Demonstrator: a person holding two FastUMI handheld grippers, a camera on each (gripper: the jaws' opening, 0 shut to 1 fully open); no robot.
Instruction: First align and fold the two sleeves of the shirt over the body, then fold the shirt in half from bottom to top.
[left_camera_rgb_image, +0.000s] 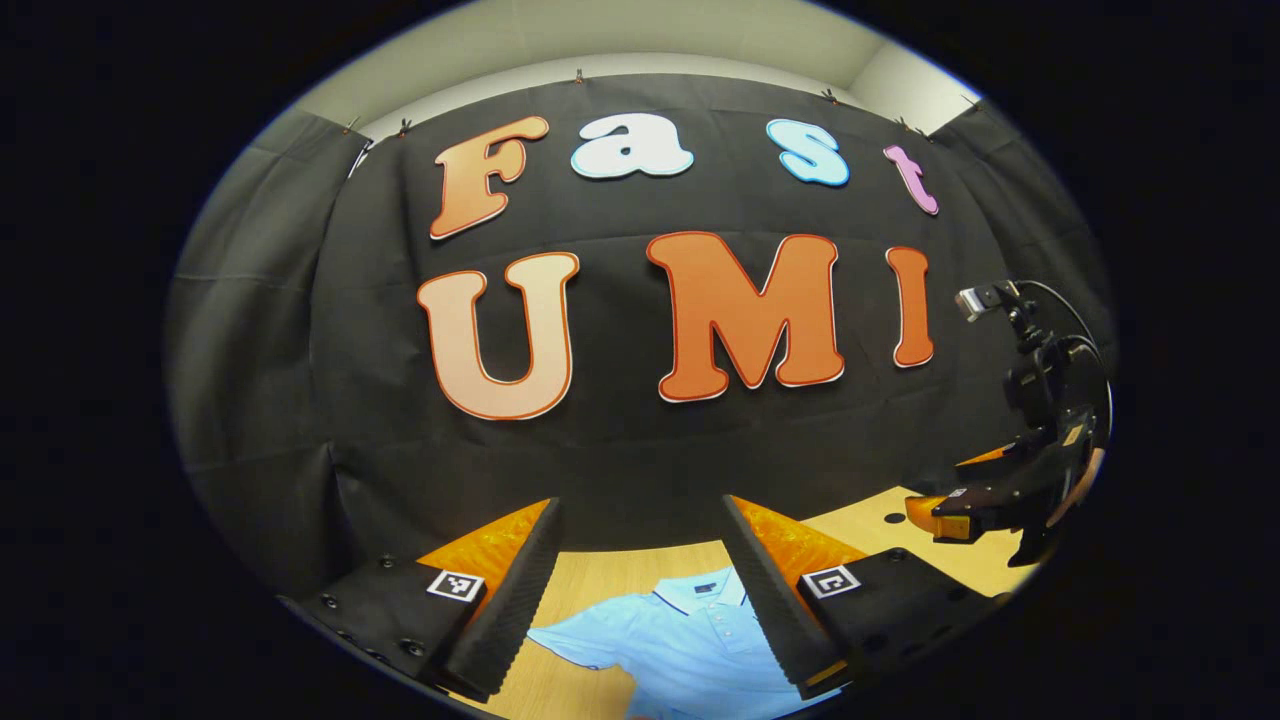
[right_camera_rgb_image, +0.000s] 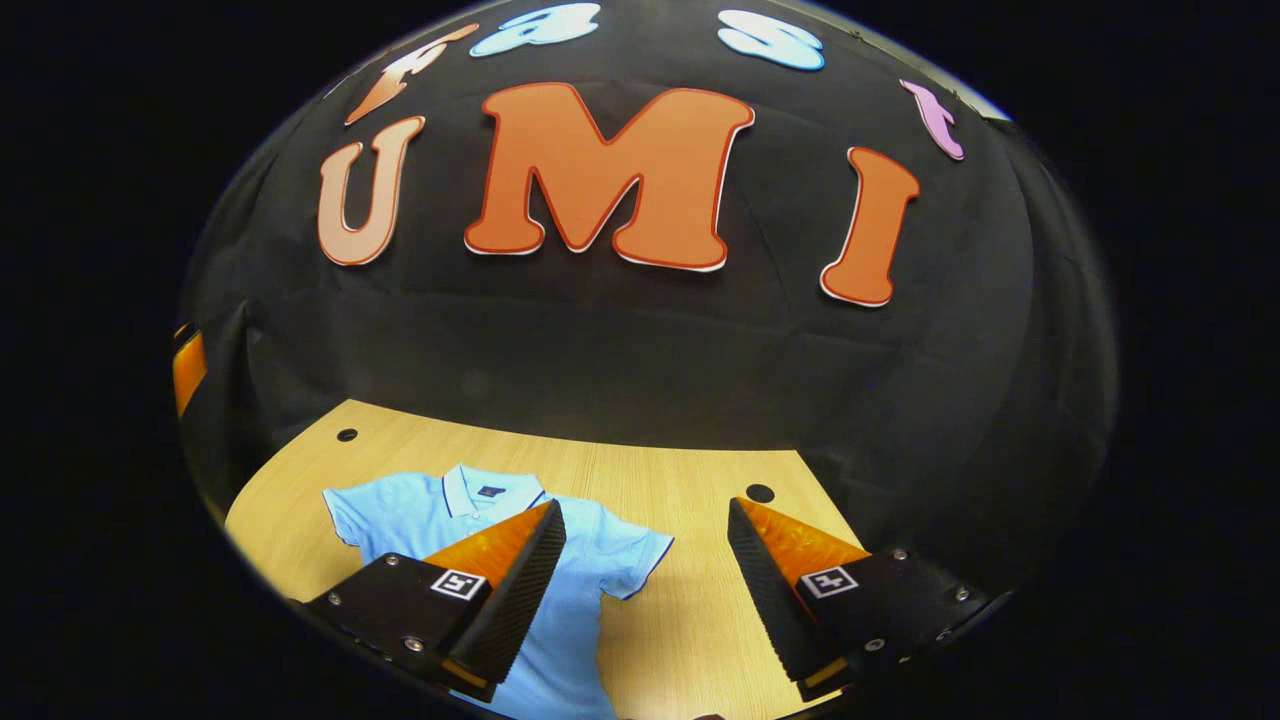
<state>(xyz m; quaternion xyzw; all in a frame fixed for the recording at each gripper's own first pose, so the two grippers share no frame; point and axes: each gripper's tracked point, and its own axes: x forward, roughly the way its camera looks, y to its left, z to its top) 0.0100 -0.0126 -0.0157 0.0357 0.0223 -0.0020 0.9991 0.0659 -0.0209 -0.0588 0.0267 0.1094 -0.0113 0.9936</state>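
The shirt (right_camera_rgb_image: 480, 520) is a light, thin polo, so I judge it soft and limp: it will drape and drag when lifted, crease easily, and may slide a little on the smooth wood. A pinch through the fabric should hold it well enough, though a pinch too deep could catch both layers. For the sleeve folds the best hold is probably at each sleeve's hem or outer corner, near the cuff (right_camera_rgb_image: 655, 555), lifting only high enough to carry it across the body; for the last fold, the two bottom corners would be the places to take, though those are hidden below the fingers here. The shirt lies flat and face up on the tabletop (right_camera_rgb_image: 700, 480), collar towards the booth's wall, both short sleeves spread out to the sides and nothing yet folded. It is pale blue with a dark thin trim on collar and cuffs and a small dark tag inside the neck (left_camera_rgb_image: 705, 588). The left gripper (left_camera_rgb_image: 640, 585) hangs above the collar area with its jaws apart and empty; the right gripper (right_camera_rgb_image: 645, 590) hovers above the shirt's side, jaws likewise wide and holding nothing
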